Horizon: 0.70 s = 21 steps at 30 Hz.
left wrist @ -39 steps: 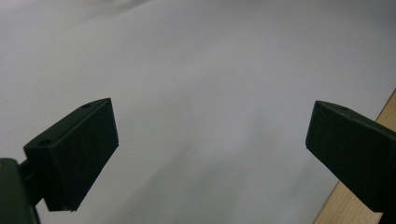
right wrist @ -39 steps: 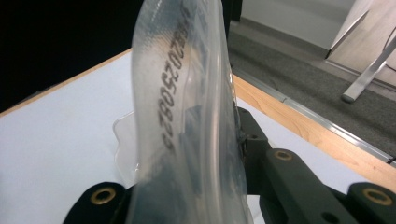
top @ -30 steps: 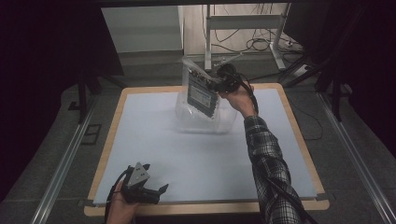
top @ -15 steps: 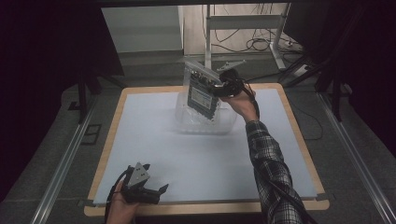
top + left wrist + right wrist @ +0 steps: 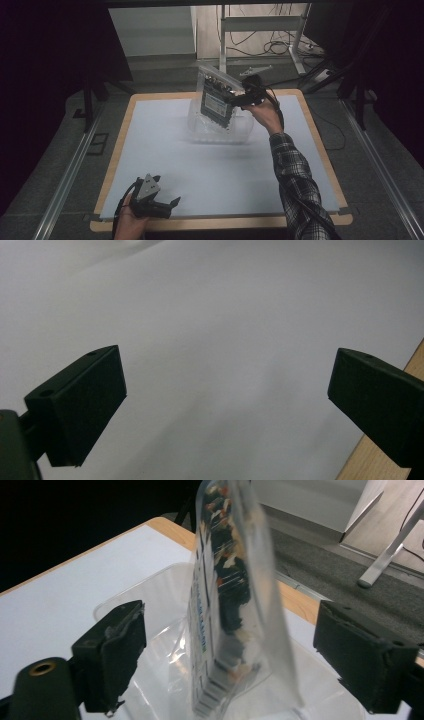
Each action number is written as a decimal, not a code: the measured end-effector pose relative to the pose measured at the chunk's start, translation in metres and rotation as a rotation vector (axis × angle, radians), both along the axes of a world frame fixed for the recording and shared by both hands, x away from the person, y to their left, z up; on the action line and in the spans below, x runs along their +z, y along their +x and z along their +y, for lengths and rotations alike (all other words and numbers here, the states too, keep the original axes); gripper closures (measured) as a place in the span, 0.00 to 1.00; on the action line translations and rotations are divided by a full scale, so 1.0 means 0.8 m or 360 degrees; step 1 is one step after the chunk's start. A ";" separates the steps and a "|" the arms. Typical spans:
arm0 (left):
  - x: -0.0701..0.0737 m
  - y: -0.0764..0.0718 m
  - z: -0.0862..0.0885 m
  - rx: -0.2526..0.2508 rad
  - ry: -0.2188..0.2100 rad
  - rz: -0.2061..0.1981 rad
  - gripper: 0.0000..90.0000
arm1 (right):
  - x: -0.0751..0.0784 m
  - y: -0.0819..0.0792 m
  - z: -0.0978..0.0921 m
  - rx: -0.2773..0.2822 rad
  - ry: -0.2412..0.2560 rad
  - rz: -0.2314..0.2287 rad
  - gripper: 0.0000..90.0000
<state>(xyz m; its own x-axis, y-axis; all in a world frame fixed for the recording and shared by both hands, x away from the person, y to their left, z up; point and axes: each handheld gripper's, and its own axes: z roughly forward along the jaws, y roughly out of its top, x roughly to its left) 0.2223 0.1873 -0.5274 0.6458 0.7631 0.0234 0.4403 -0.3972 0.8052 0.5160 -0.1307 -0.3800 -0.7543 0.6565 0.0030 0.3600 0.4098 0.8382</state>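
— While my right gripper (image 5: 235, 95) sits up by the far edge of the table (image 5: 320, 150), how do its jaws read to you?

— Spread wide in the right gripper view. The clear pouch (image 5: 225, 595) stands between them, edge-on, and I see a gap on both sides; neither pad touches it there.

— And from the high view?

— The pouch (image 5: 216, 100) is upright, tilted a little, its bottom down in a clear plastic bin (image 5: 240, 134) near the far middle of the white mat (image 5: 210, 170). Dark contents and a printed label show through it. I cannot tell from above whether the gripper touches its top corner.

— Room around it?

— The bin sits near the far wooden border; the mat is open to the near side and to the left.

— My left gripper (image 5: 172, 202)?

— Low at the near-left corner, in the hand, well apart from the bin. Its jaws are wide apart over bare mat (image 5: 225, 340), with the table's wooden edge (image 5: 372, 465) just beside the right jaw.
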 end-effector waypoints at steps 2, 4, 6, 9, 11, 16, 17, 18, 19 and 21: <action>0.000 0.000 0.000 0.0004 -0.0008 -0.0003 0.02 | 0.002 -0.004 -0.002 0.0005 -0.0005 0.0000 0.12; 0.000 0.000 0.000 0.0008 -0.0014 0.0000 0.02 | 0.003 -0.007 -0.003 0.0012 0.0002 -0.0001 0.11; 0.001 0.000 0.001 0.0007 -0.0025 0.0004 0.02 | 0.004 -0.012 -0.005 0.0015 -0.0003 -0.0003 0.11; 0.002 0.000 0.001 0.0006 -0.0045 0.0005 0.02 | 0.005 -0.017 -0.009 0.0016 -0.0016 -0.0004 0.10; 0.003 0.000 0.002 -0.0001 -0.0061 0.0009 0.01 | 0.006 -0.020 -0.010 0.0016 -0.0021 -0.0010 0.09; 0.005 0.000 0.005 -0.0015 -0.0112 0.0030 0.02 | 0.007 -0.029 -0.016 0.0007 -0.0024 -0.0013 0.08; 0.006 0.000 0.005 -0.0020 -0.0128 0.0037 0.02 | 0.007 -0.030 -0.016 0.0004 -0.0028 -0.0013 0.08; 0.006 0.000 0.006 -0.0025 -0.0140 0.0042 0.02 | 0.007 -0.031 -0.018 0.0002 -0.0030 -0.0013 0.07; 0.007 0.000 0.006 -0.0033 -0.0158 0.0048 0.02 | 0.007 -0.033 -0.019 0.0003 -0.0033 -0.0012 0.07; 0.007 0.000 0.007 -0.0041 -0.0171 0.0056 0.02 | 0.006 -0.037 -0.022 -0.0001 -0.0032 -0.0018 0.07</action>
